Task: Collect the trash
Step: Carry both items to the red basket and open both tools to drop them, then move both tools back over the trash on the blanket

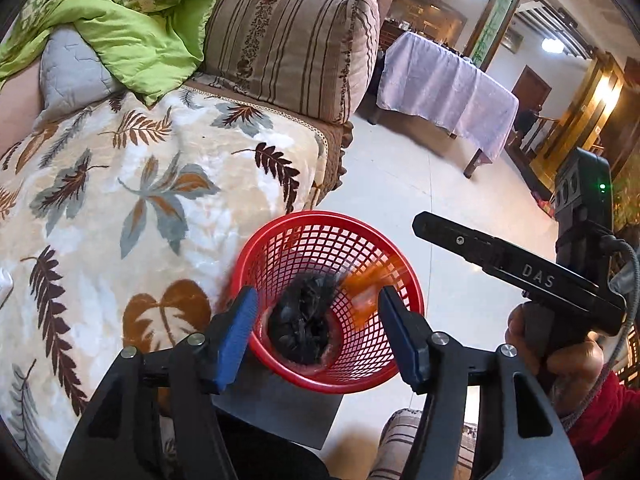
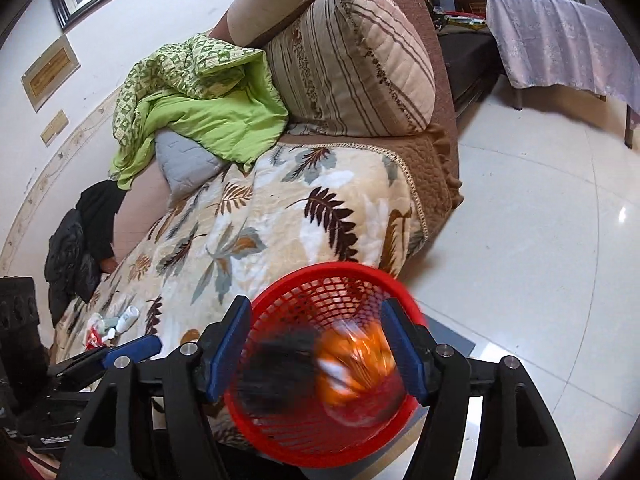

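A red mesh basket (image 1: 332, 304) stands on the floor beside the sofa. Inside it lies a crumpled black bag (image 1: 302, 328), and a blurred orange wrapper (image 1: 362, 292) is by its right wall. My left gripper (image 1: 318, 338) hangs over the rim, open, with nothing pressed between its blue pads. In the right wrist view my right gripper (image 2: 316, 350) is also open above the basket (image 2: 320, 432); the orange wrapper (image 2: 356, 360) and the black bag (image 2: 276, 368) are blurred below it. More trash, a white bottle (image 2: 128, 317) and a red-white wrapper (image 2: 94, 336), lies on the blanket.
The sofa carries a leaf-patterned blanket (image 1: 160, 208), a striped cushion (image 1: 288, 44) and a green quilt (image 1: 132, 36). A table with a lilac cloth (image 1: 444, 84) stands across the pale tiled floor (image 2: 540, 240). A grey mat (image 1: 280, 412) lies under the basket. Black clothes (image 2: 80, 240) sit at the sofa's far end.
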`<move>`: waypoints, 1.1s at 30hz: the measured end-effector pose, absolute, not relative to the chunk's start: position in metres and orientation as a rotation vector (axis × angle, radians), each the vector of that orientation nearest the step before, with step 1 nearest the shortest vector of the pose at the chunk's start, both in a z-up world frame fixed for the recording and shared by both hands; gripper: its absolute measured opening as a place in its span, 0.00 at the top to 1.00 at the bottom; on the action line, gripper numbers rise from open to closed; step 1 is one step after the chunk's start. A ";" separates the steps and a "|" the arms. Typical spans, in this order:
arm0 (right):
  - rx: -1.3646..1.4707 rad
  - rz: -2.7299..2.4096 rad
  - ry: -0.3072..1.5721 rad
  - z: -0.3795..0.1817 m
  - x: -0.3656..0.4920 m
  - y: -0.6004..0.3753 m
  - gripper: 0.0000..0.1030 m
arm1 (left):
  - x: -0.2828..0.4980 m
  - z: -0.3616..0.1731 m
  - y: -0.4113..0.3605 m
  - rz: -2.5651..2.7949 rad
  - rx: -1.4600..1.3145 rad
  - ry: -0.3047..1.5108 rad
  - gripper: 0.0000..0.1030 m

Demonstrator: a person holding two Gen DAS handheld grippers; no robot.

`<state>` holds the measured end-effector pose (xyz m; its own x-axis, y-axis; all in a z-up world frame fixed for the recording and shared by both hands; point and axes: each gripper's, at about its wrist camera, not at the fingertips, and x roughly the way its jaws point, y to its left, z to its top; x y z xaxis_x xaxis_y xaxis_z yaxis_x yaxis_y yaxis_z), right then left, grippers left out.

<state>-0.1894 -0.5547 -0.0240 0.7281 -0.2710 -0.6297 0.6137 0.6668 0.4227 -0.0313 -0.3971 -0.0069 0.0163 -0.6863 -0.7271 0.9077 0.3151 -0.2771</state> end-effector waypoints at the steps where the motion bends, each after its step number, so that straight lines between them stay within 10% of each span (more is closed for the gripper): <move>1: 0.668 -0.529 0.557 -0.024 -0.190 -0.555 0.30 | -0.028 -0.006 -0.394 -1.263 0.293 0.911 0.41; 33: 0.340 -0.142 0.728 -0.019 -0.052 -0.348 0.30 | 0.069 0.011 -0.102 -0.689 -0.001 0.776 0.35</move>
